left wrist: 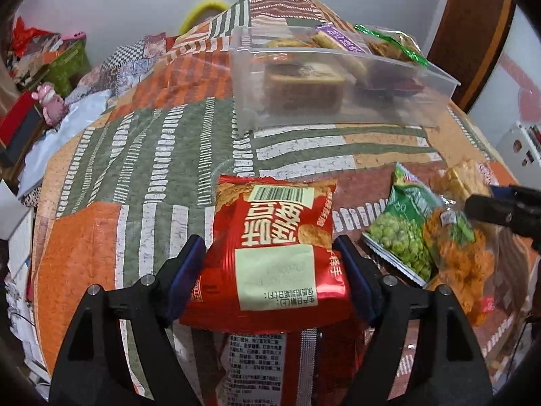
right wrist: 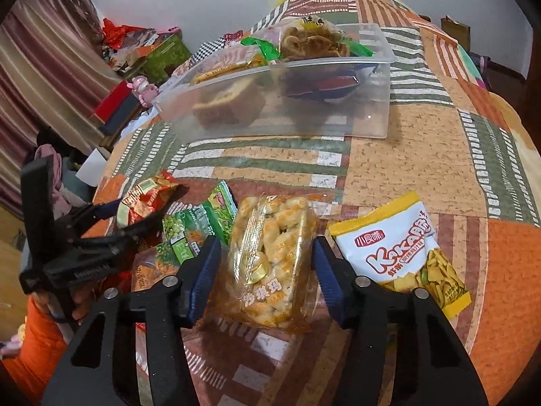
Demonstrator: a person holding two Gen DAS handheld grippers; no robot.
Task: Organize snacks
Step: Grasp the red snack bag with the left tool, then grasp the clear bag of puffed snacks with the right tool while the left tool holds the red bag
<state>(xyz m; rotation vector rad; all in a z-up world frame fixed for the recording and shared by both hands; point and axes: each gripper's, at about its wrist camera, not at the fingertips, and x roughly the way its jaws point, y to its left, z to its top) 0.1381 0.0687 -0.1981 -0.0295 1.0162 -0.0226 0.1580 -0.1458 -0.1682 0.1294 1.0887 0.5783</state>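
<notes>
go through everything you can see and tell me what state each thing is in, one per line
Left gripper: jaws shut on red snack packet.
Red snack packet: sealed, held.
Right gripper: jaws shut on clear pastry pack.
Clear pastry pack: sealed, held.
Clear plastic bin: lidless, partly filled with snacks.
Green pea packet: sealed, lying on the tablecloth.
White-and-yellow chip packet: sealed, lying flat.
</notes>
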